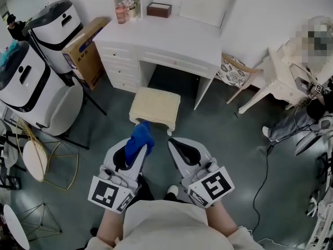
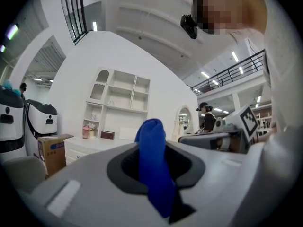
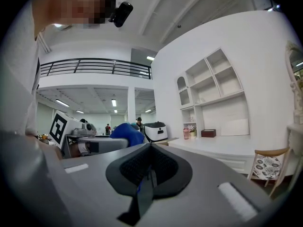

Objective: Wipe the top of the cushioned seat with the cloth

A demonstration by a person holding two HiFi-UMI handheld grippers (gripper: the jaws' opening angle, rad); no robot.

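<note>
The cushioned seat (image 1: 154, 107) is a cream padded stool standing on the floor in front of the white desk. My left gripper (image 1: 136, 146) is shut on a blue cloth (image 1: 140, 139), which bunches up out of its jaws just short of the stool's near edge. In the left gripper view the blue cloth (image 2: 154, 167) stands up between the closed jaws. My right gripper (image 1: 177, 142) is beside it on the right, shut with nothing in it. The right gripper view shows its jaws (image 3: 149, 174) pressed together, and the cloth (image 3: 127, 133) on the left.
A white desk (image 1: 165, 41) with drawers stands behind the stool. White machines (image 1: 32, 77) and a cardboard box (image 1: 86, 48) are at left, a wire-frame chair (image 1: 39, 158) at near left. A white chair (image 1: 278, 79) and a seated person are at right. A cable (image 1: 264, 165) runs across the floor.
</note>
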